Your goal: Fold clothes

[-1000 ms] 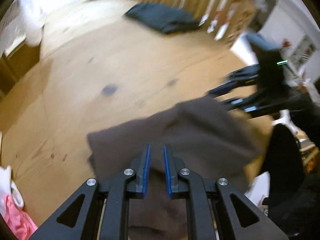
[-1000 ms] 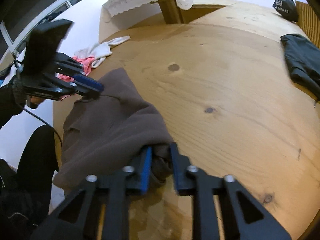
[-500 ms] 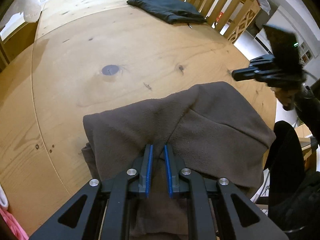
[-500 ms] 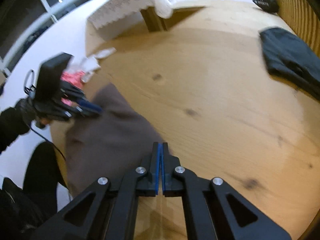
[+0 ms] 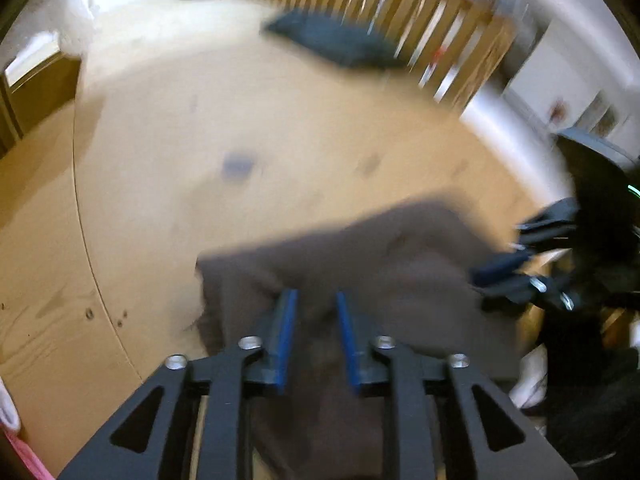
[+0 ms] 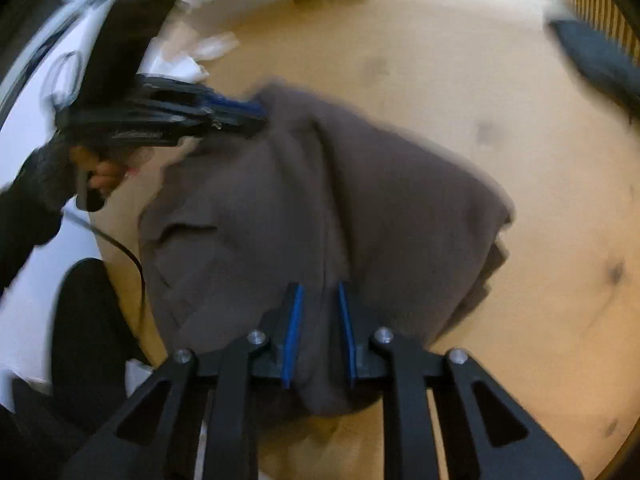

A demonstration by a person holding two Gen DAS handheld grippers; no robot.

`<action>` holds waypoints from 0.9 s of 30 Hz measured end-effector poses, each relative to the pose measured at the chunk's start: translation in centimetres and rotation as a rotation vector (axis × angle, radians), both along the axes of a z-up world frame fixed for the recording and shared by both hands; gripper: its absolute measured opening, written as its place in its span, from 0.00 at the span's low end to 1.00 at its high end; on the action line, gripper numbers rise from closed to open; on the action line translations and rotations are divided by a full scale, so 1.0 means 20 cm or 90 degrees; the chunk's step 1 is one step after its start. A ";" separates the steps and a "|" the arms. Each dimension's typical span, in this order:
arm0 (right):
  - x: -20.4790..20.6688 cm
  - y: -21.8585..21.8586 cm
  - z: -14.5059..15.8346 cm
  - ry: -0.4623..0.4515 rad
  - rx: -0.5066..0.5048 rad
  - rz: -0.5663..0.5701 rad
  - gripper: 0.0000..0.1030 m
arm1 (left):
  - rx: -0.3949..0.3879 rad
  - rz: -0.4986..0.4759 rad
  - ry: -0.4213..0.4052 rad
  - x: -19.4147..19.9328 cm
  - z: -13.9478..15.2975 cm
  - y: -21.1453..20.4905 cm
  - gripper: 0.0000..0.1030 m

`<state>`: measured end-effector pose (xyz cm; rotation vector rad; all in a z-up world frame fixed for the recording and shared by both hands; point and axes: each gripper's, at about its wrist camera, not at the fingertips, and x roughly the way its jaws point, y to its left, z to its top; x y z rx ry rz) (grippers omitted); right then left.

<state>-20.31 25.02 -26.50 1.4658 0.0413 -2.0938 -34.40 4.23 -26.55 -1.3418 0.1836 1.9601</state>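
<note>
brown garment (image 6: 320, 208): soft fleece-like knit, matte, bunched in a loose rounded heap with a ridge fold down the middle; lies near the close edge of the table, one flap hanging over it.
table (image 5: 280, 128): round, pale wood, visible knots and grain, smooth finish.
left gripper (image 5: 314, 300): black frame, blue pad strips; jaws opening, slightly apart, brown fabric between them; pad contact on the cloth unclear through blur.
right gripper (image 6: 320, 292): same build; jaws opening, narrow gap, fabric fold beneath and between; grip not confirmable.
left gripper, seen from right wrist: at the garment's far-left edge, tips touching the cloth.
dark garment (image 5: 336, 40): folded flat, blurred, far side of the table by the slatted wooden railing (image 5: 420, 20).
pink cloth (image 5: 24, 456): thin sliver at the frame's lower left.
white cloth (image 6: 192, 60): crumpled, behind the left gripper.
</note>
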 end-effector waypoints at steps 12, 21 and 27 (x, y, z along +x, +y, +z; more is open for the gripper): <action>0.19 -0.06 -0.06 -0.089 -0.085 -0.135 0.16 | -0.025 0.017 -0.009 0.38 -0.04 -0.23 0.24; 0.05 -0.07 -0.01 -0.036 0.115 -0.011 0.06 | 0.027 0.180 -0.067 0.60 -0.09 -0.21 0.20; 0.11 0.08 0.12 -0.036 0.054 -0.132 0.44 | 0.063 0.267 -0.110 0.68 -0.05 -0.27 0.27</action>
